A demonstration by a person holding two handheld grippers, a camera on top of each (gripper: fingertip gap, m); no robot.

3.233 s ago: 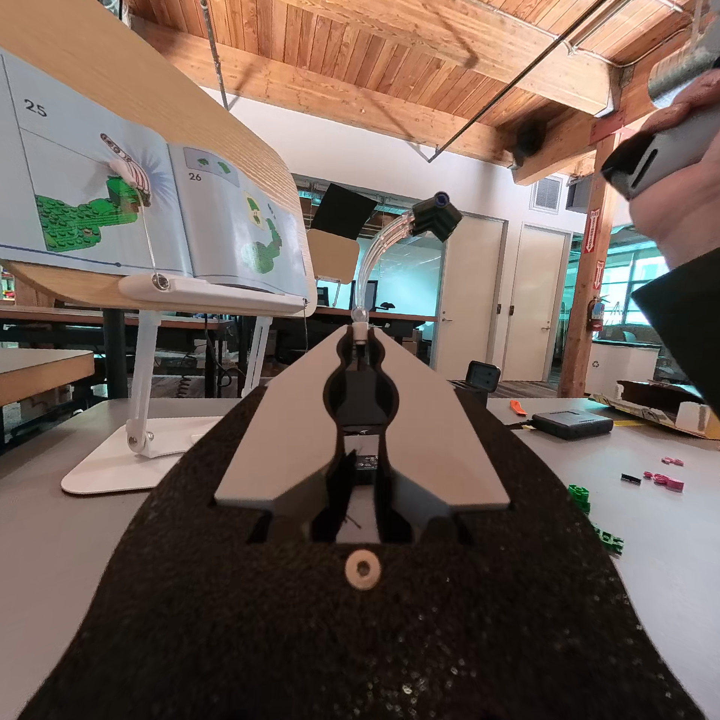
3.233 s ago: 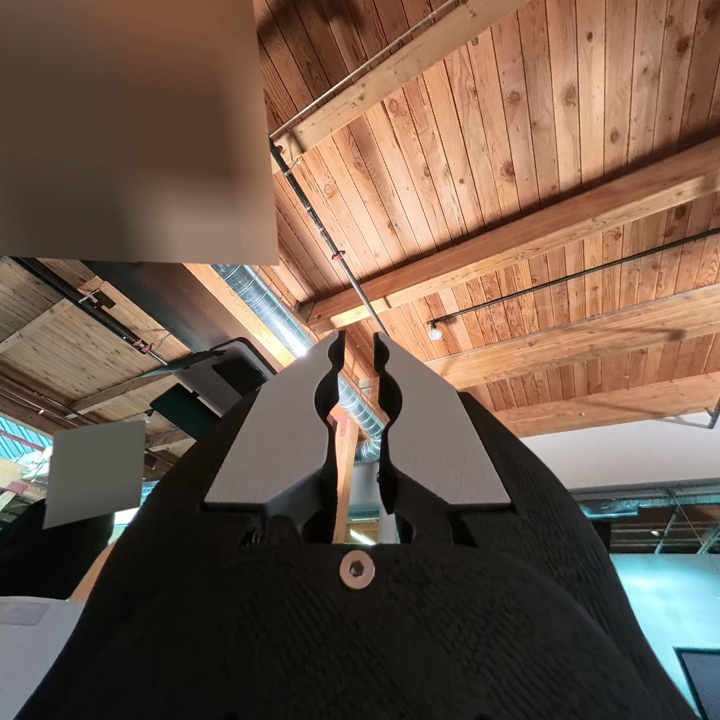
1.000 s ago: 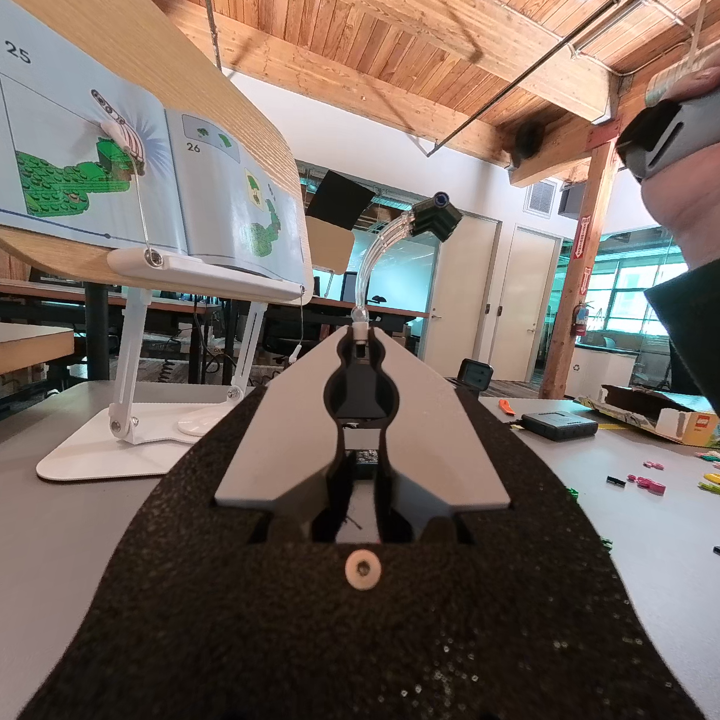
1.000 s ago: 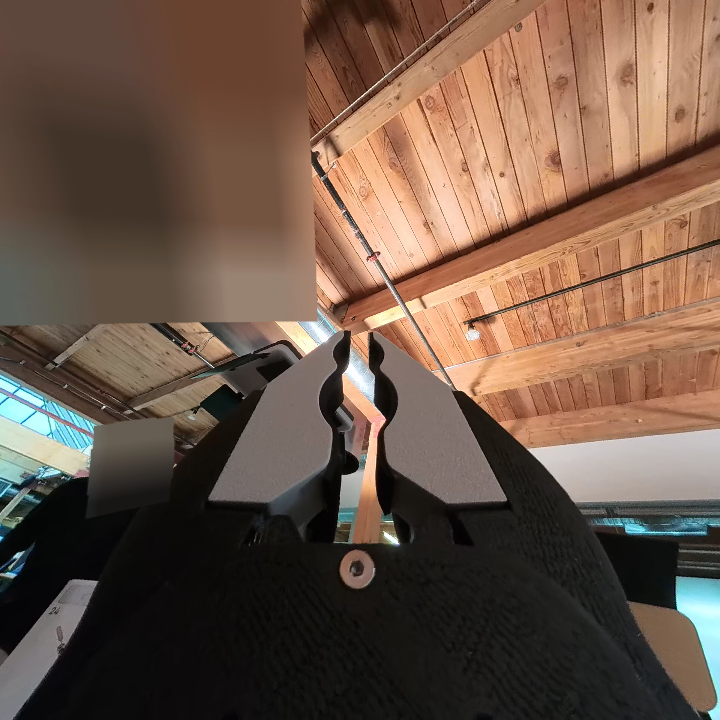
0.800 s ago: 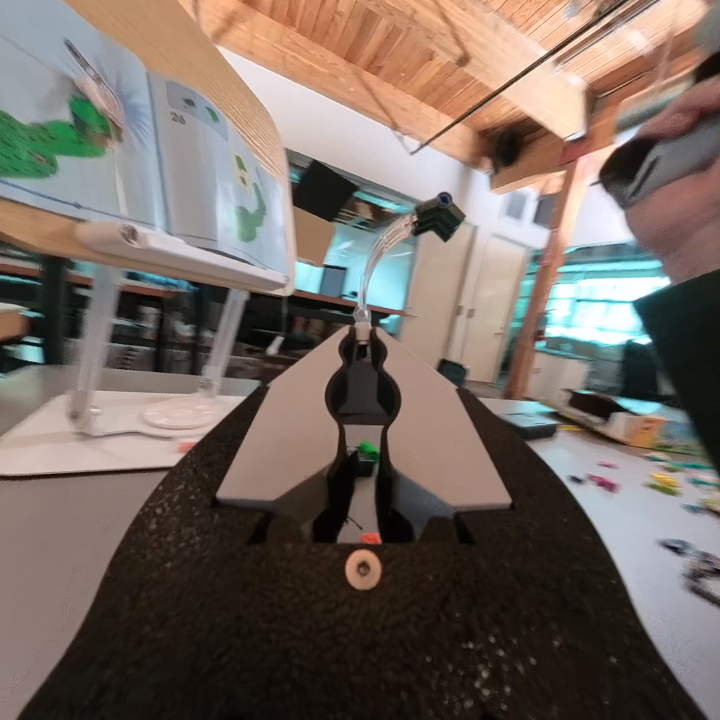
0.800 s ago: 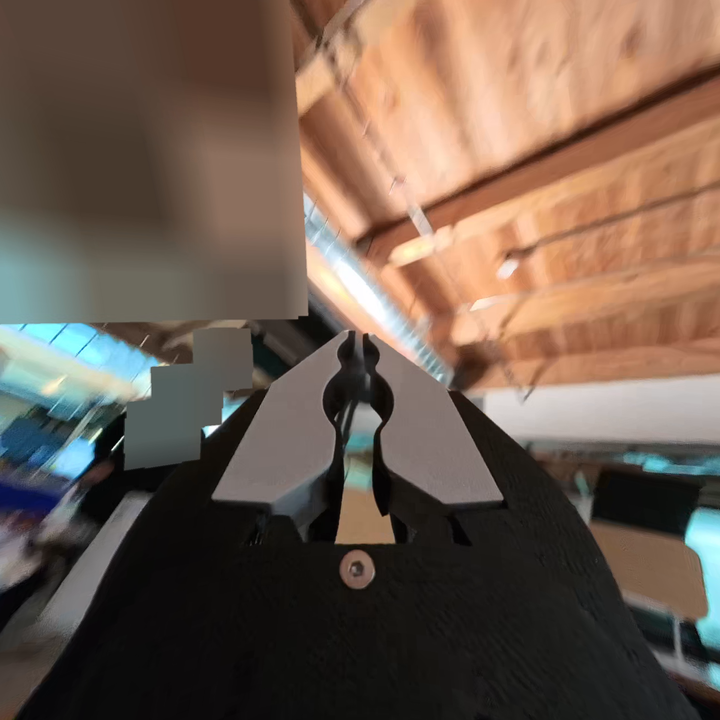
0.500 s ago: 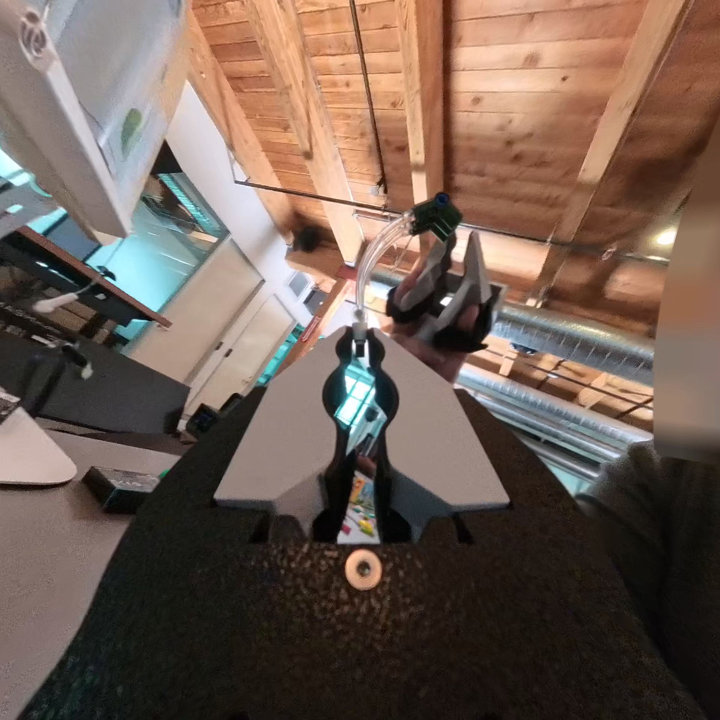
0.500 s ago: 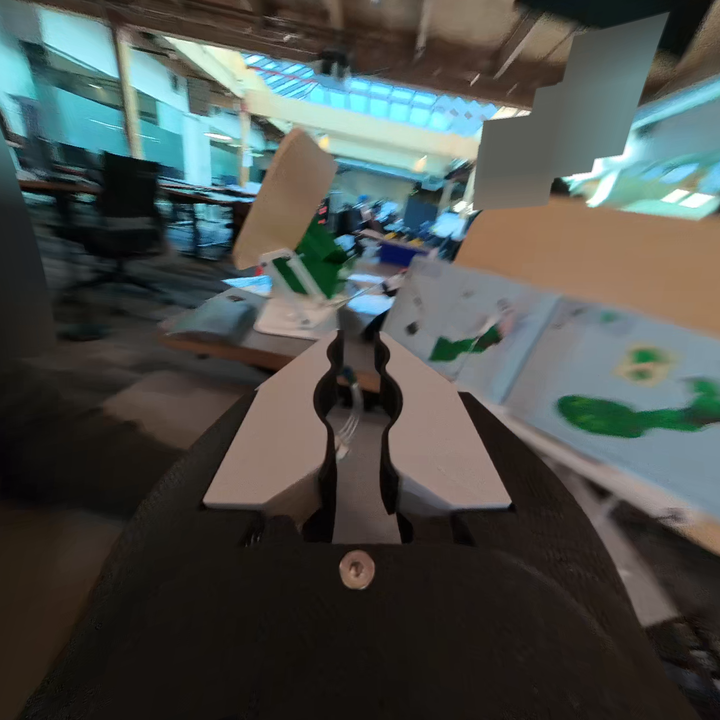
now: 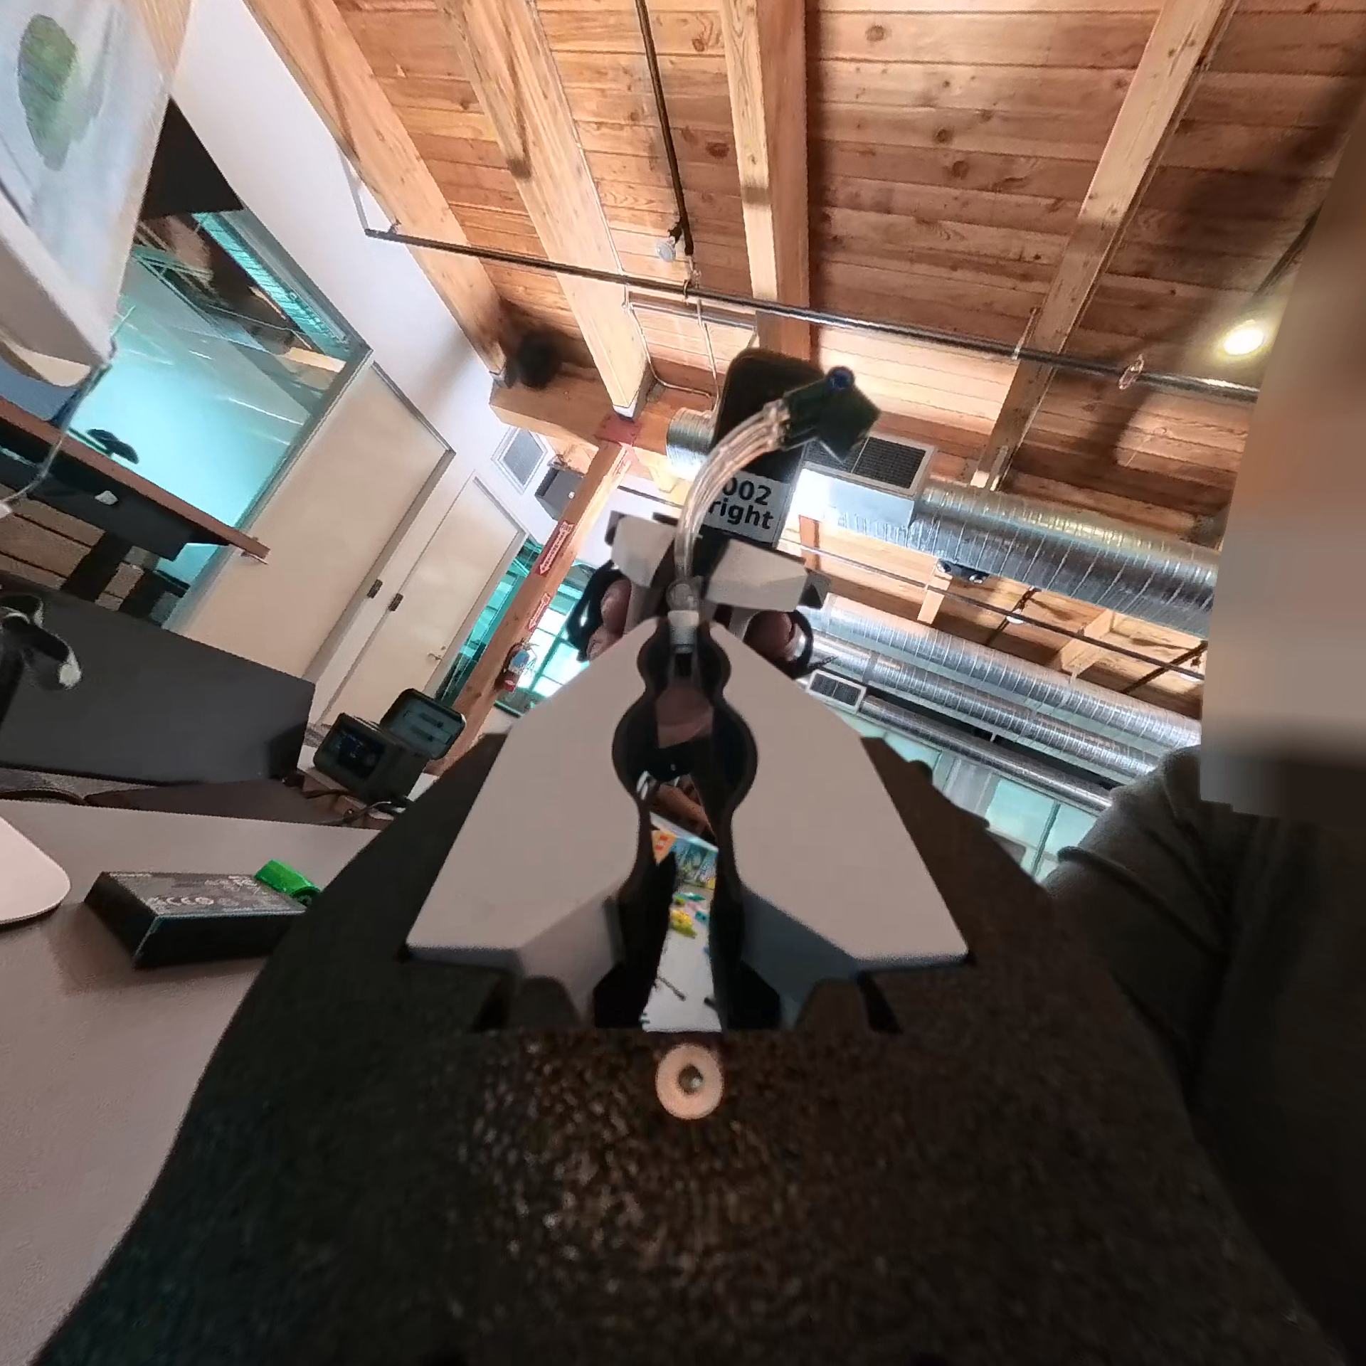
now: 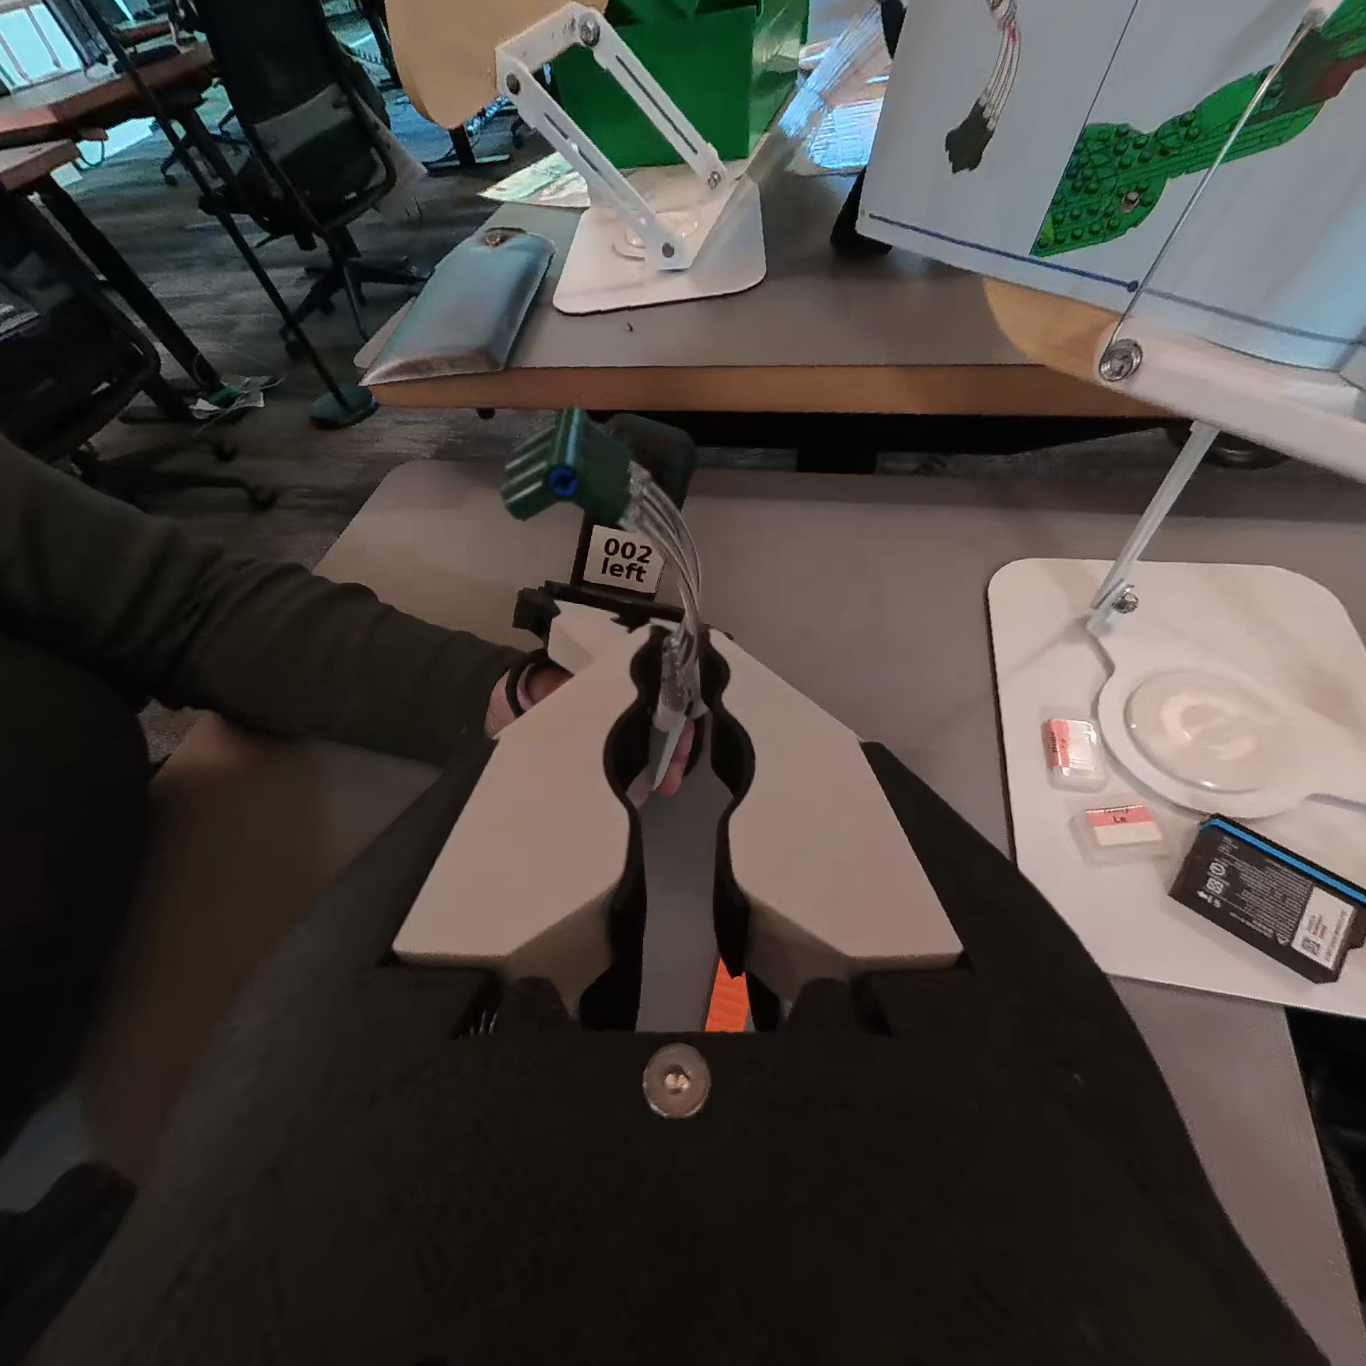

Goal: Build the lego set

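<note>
My left gripper (image 9: 681, 641) is shut on the white end of a bundle of clear curved tubes (image 9: 718, 477) topped by a dark green brick (image 9: 822, 415). It holds the piece up in the air, tilted toward the ceiling. My right gripper (image 10: 674, 649) faces it tip to tip, with its jaws narrowly apart on either side of the tubes' lower end (image 10: 676, 669). The green brick (image 10: 569, 473) points away to the upper left. In the left wrist view the right gripper (image 9: 691, 584) shows head-on just behind the tubes. The left gripper (image 10: 674, 702) lies just beyond my right fingertips.
The instruction booklet (image 10: 1109, 148) rests on a white stand (image 10: 1183, 665) to the right, with a black battery (image 10: 1271, 902) and two small clear cases (image 10: 1072, 754) on its base. A person's dark sleeve (image 10: 222, 650) reaches in from the left. Loose bricks (image 9: 687, 909) lie on the grey table (image 9: 111, 1035). My two grippers' fingertips are within a few centimetres of each other. Both grippers' tips are roughly 25 centimetres from the black battery (image 10: 1271, 902).
The left gripper swung right and tilted up, away from the booklet, still holding the tube piece. The right gripper dropped from pointing at the ceiling to meet the tubes' lower end.
</note>
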